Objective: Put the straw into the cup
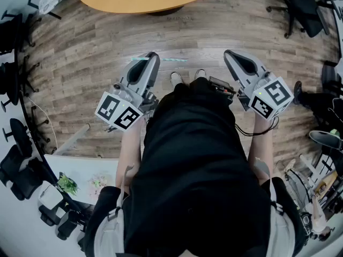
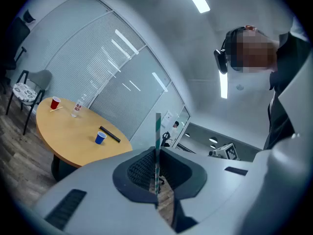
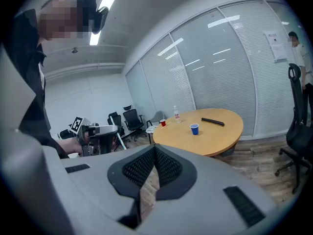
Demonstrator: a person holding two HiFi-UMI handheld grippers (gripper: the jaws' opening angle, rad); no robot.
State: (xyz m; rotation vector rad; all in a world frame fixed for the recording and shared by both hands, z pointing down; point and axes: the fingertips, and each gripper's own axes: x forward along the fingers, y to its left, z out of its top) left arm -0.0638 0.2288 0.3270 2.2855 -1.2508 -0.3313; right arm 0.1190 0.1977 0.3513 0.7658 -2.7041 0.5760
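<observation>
Between the jaws of the left gripper (image 2: 157, 156), clenched on it, stands a green-and-white striped straw (image 2: 157, 129) that sticks out past the tips. Head view shows it lying crosswise over the wood floor (image 1: 75, 58). Right gripper (image 3: 154, 152) jaws are pressed together with nothing in them. Both grippers are held out in front of the person's body, well apart from the oval wooden surface (image 3: 222, 131). On that surface: blue cup (image 3: 194, 129) near the middle, red cup (image 3: 163, 123) and clear bottle (image 3: 175, 114) toward one end, and a long black item (image 3: 212, 122), possibly a remote, too small to tell.
</observation>
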